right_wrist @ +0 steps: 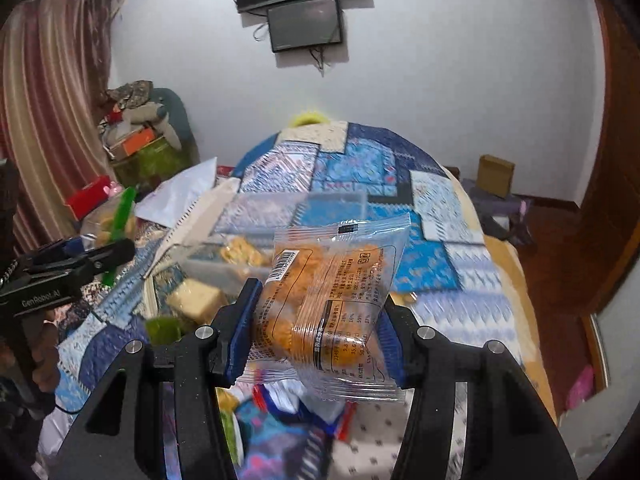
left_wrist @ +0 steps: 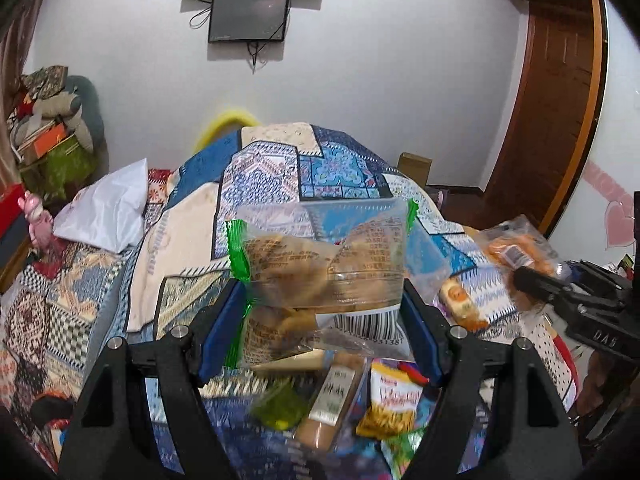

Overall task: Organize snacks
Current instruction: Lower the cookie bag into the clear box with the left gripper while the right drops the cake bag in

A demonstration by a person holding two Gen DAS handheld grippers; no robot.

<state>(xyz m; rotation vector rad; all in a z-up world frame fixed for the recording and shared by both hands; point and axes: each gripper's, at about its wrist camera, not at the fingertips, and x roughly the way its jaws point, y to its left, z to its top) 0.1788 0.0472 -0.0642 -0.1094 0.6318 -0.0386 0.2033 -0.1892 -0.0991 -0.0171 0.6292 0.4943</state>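
Left gripper [left_wrist: 322,312]: blue-padded jaws clamped on a green-edged clear packet [left_wrist: 320,268] of pale brown baked pieces, held in the air above the near edge of the bed [left_wrist: 192,240]; barcode panel faces the camera at the packet's lower right.

Right gripper [right_wrist: 316,320]: blue-padded jaws clamped on a clear packet of orange snacks [right_wrist: 332,304], printed label and barcode toward the camera, held above the bed's near part.

Loose snacks on the bed, below the held packets: yellow-orange bag [left_wrist: 390,404], long tan bar with a white label [left_wrist: 330,408], small green packet [left_wrist: 280,408]; all blurred, print unreadable.

Mid bed: clear plastic bin [right_wrist: 280,232] standing on the patchwork quilt [right_wrist: 360,168], holding yellow biscuit-like pieces [right_wrist: 242,254]; a pale yellow wrapped cake [right_wrist: 196,300] lies just beside its near wall.

Left edge of the bed: white pillow [left_wrist: 108,208].

Far: white wall with two dark screens [left_wrist: 250,16] mounted one under the other; striped curtain [right_wrist: 52,92] at left; brown wooden door [left_wrist: 556,92] at right; cardboard box [right_wrist: 496,174] on the floor by the wall.
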